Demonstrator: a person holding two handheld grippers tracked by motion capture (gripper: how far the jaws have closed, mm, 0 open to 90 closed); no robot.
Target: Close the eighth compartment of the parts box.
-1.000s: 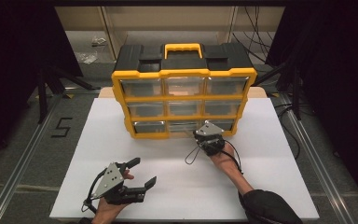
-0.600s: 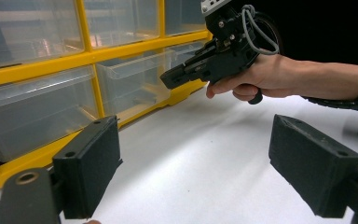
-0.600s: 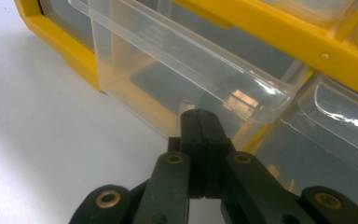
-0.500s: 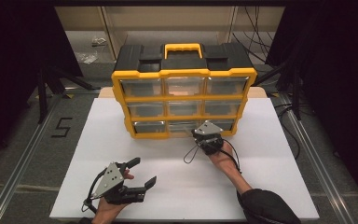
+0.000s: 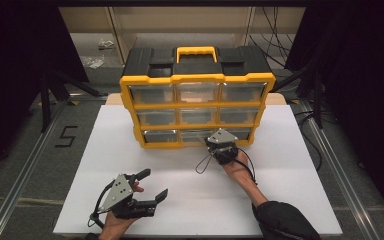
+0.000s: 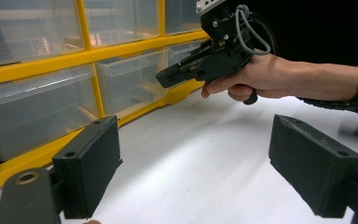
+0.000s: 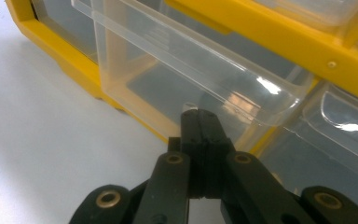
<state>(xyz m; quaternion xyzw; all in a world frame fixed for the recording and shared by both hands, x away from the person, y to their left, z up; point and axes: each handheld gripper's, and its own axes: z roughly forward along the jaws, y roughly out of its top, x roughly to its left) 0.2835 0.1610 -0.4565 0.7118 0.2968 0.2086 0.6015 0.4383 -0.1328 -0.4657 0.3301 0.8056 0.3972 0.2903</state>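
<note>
Black jaws of the right gripper (image 7: 199, 122) are seen pressed together, closed at the front lip of a clear drawer (image 7: 168, 60), apparently pinching its small tab. That drawer is pulled partly out of the bottom row of the yellow organizer (image 5: 197, 107), in the middle column. In the high view the right gripper (image 5: 215, 145) is held against the organizer's lower front, with its cable looped just below it. The same gripper (image 6: 168, 77) is also caught in the left gripper view, jaws level and aimed at the bottom row.

Well apart from the organizer, toward the near edge of the white table (image 5: 290, 165), the left gripper (image 5: 152, 185) is held in a hand, jaws spread wide with nothing between them. Its pads (image 6: 91, 163) are seen hanging over bare tabletop, facing the organizer's front. A black lid with a yellow handle (image 5: 196, 52) is noted atop the organizer.
</note>
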